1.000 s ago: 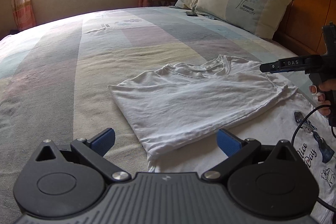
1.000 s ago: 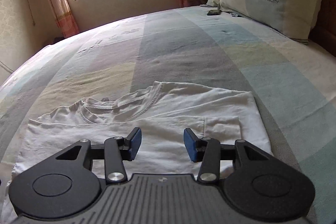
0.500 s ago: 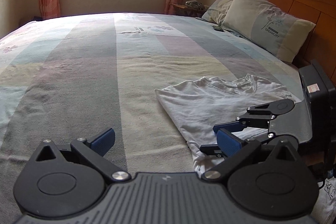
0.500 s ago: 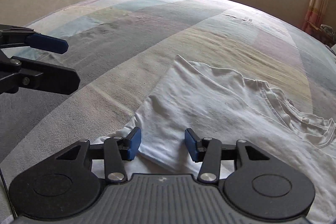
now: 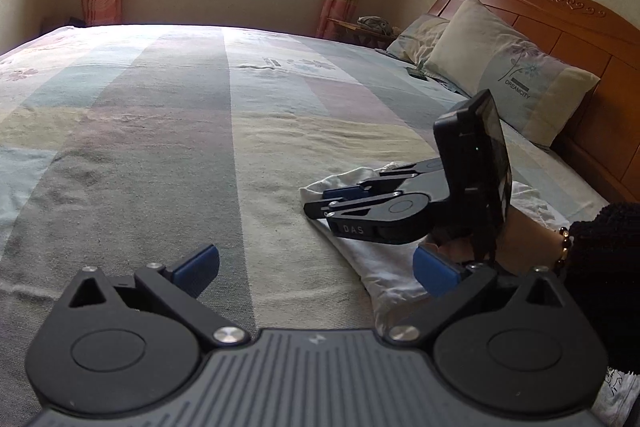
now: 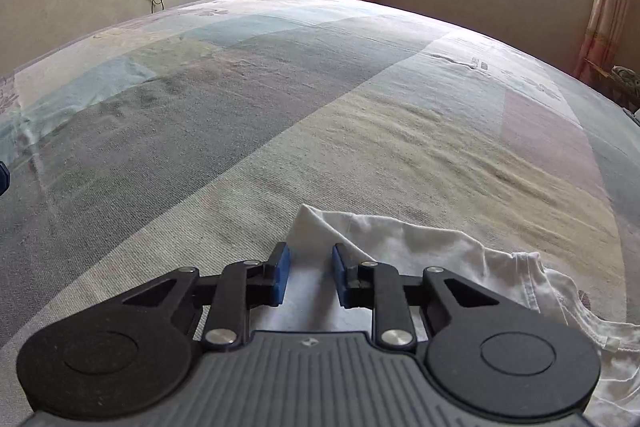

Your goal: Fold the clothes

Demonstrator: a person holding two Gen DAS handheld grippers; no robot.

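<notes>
Left wrist view: the left gripper (image 5: 316, 269) stands released, jaws wide and empty over the striped bedspread (image 5: 160, 147), while the right gripper (image 5: 320, 201) lies low on the near left corner of the white T-shirt (image 5: 376, 263), right of centre. Right wrist view: the right gripper (image 6: 307, 273) has just been closing, its blue pads (image 6: 282, 275) narrowed astride the T-shirt (image 6: 420, 247) corner, a gap remaining, no firm grasp evident

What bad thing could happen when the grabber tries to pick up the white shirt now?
The right gripper has just been closing around the folded corner of the white T-shirt, but its pads don't press the cloth yet. It might catch only the top layer, so the fold could fall open when lifted. The left gripper is open over the bare bedspread, beside the shirt's edge; one-handed lifting could let the shirt sag and crumple.
</notes>
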